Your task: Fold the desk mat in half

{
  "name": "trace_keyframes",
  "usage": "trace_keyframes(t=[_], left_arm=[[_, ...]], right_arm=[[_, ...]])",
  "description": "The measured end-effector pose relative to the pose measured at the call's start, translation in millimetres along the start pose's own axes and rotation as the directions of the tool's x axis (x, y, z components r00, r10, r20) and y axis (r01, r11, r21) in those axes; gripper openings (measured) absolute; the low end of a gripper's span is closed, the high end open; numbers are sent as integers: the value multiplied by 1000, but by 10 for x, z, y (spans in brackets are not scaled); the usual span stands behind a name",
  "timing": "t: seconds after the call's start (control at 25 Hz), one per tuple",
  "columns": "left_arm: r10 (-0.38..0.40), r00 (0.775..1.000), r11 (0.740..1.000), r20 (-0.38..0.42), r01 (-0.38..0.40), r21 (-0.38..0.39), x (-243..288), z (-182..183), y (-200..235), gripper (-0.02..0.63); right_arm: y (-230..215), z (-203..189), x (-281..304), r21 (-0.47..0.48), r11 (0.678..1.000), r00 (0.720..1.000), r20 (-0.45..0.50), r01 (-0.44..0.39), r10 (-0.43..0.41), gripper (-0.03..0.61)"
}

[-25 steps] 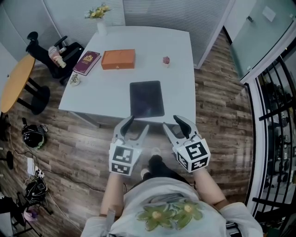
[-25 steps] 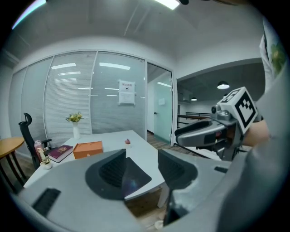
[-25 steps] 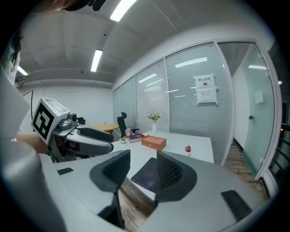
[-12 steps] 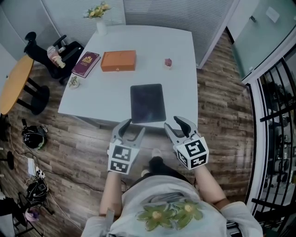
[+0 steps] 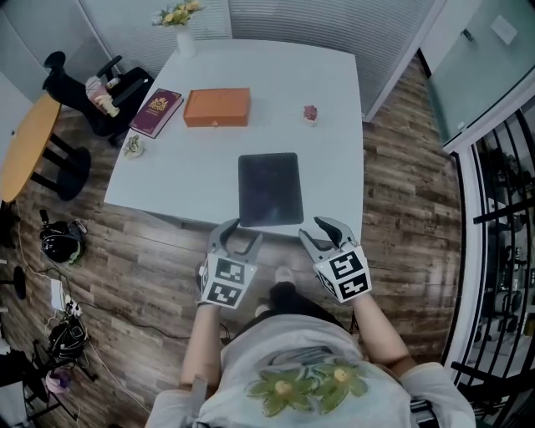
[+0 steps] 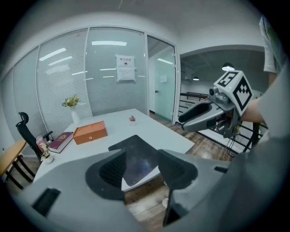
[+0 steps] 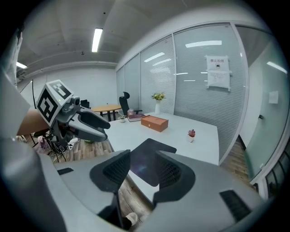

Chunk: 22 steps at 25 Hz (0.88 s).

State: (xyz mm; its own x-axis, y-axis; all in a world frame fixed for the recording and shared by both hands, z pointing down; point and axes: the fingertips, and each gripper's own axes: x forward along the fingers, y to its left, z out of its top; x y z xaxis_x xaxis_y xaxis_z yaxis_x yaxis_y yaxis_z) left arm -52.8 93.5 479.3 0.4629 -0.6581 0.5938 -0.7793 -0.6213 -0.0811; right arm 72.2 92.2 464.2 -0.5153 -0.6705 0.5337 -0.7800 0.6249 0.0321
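At the far left stands a round wooden table [image 5: 29, 146], with a black office chair [image 5: 84, 88] beside it that has some things piled on its seat. On the wooden floor [image 5: 142, 276] below lies a dark helmet-like thing [image 5: 58, 242] among cables.

The white desk [image 5: 184, 180] fills the middle. Along its left part lie a maroon book [image 5: 157, 112] and, nearer the edge, a small white pot [image 5: 134, 146]. An orange box [image 5: 217, 107] sits just right of the book, and a vase of yellow flowers [image 5: 180, 25] stands at the far left corner.

The left tongs [image 5: 240, 234] hang just off the near edge of the desk, over the floor, pointing towards it. They stand wide open with nothing between them.

The desk mat [image 5: 269, 190] is dark and lies flat and unfolded on the desk, right of the middle, its near edge close to the desk's near edge. It sits between the lines of the two tongs, and neither touches it. A small pink plant [image 5: 310, 114] stands farther back, well apart from the mat.

The right tongs [image 5: 322, 234] hang level with the left ones, also just off the desk edge, gaping wide and empty; only the mat's near end shows through the gap, farther off.

At the far right runs a black railing [image 5: 493, 251].
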Motion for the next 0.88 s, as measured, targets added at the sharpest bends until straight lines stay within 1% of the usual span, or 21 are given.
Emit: trace_keyframes(t=[0.12,0.28,0.48,0.56,0.72,0.88], left_arm=[[5,998,1000,-59,-4,4,138,-130,52,201],[5,993,1000,-119,-3,16,306,-248,123,201],[23,979,998,-202,-11,60,492,-430,217,201],[22,974,998,-223,-7,66,559,-475,242,202],[-1,963,997,-271,23,76,739,-566,240,201],[-29,942,993,-334,65,95,904,-718,215,201]], right_arm=[[-43,-104,150,-13,1000,999,-46,-21,20,178],[-121,-204,321,-21,999,995,-92,-38,36,178],[-200,-329,537,-42,997,987,-150,-65,58,179],[-219,-367,617,-48,995,983,-170,-82,73,178],[-216,-544,756,-33,989,963,-234,-144,132,179],[-196,-746,893,-45,980,943,-282,-196,176,178]])
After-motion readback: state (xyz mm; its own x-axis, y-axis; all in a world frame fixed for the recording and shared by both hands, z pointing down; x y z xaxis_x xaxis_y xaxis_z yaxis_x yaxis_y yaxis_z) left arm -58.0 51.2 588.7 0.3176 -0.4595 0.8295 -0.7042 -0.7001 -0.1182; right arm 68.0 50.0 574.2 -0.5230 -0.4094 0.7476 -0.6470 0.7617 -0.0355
